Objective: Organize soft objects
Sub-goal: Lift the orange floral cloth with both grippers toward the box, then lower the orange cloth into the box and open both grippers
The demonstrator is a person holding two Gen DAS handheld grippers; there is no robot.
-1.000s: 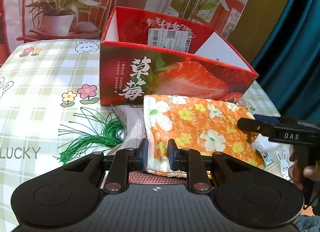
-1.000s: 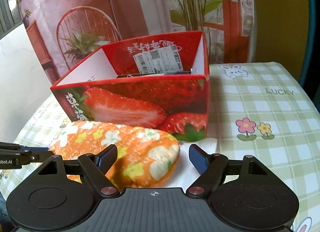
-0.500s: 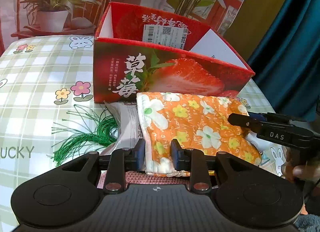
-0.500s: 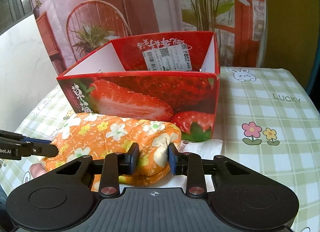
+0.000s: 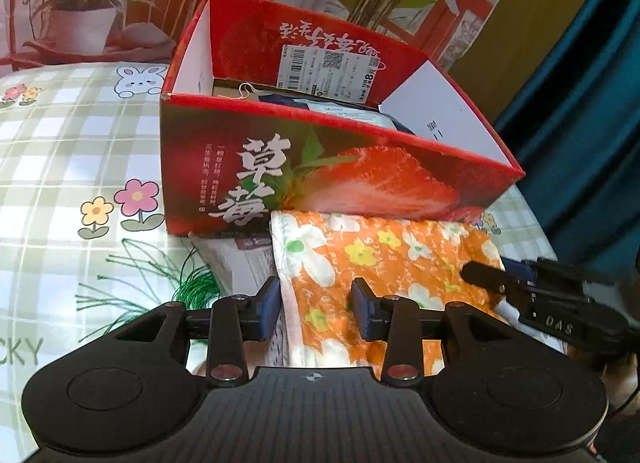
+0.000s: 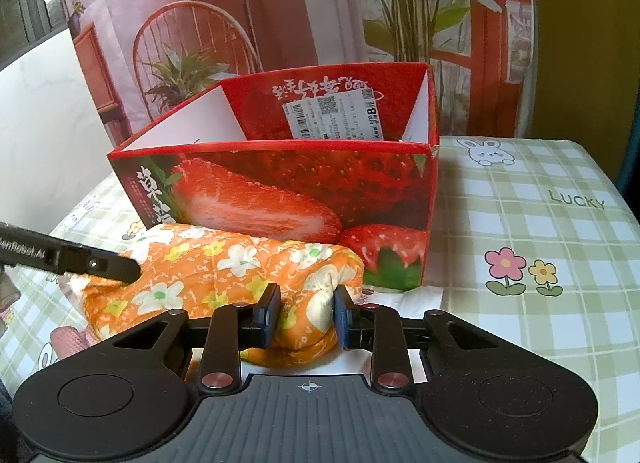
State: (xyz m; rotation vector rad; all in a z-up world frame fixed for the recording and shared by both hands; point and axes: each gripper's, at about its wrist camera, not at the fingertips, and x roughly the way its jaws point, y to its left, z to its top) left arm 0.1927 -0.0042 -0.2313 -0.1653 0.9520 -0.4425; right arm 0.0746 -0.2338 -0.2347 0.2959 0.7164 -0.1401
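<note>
An orange floral padded cloth (image 5: 384, 255) lies on the checked tablecloth against the front of a red strawberry box (image 5: 360, 187). My left gripper (image 5: 315, 309) is at the cloth's left end. Its jaws are opening, with the cloth's edge loose between them and the pads not pressing it. In the right wrist view, my right gripper (image 6: 306, 311) is shut on the bunched right end of the orange cloth (image 6: 224, 267), in front of the box (image 6: 280, 191). A finger (image 6: 120, 267) of the left gripper rests on the cloth's far end there.
A green tassel (image 5: 192, 291) and a white packet (image 5: 248, 263) lie left of the cloth. The box holds flat packaged items (image 5: 340, 111). A pink knitted piece (image 6: 68, 337) peeks out under the cloth. White paper (image 6: 404, 295) lies by the box corner.
The right gripper went from wide open to shut on the cloth's end. The left gripper's jaws widened off the cloth edge, and it moved nearer the box.
</note>
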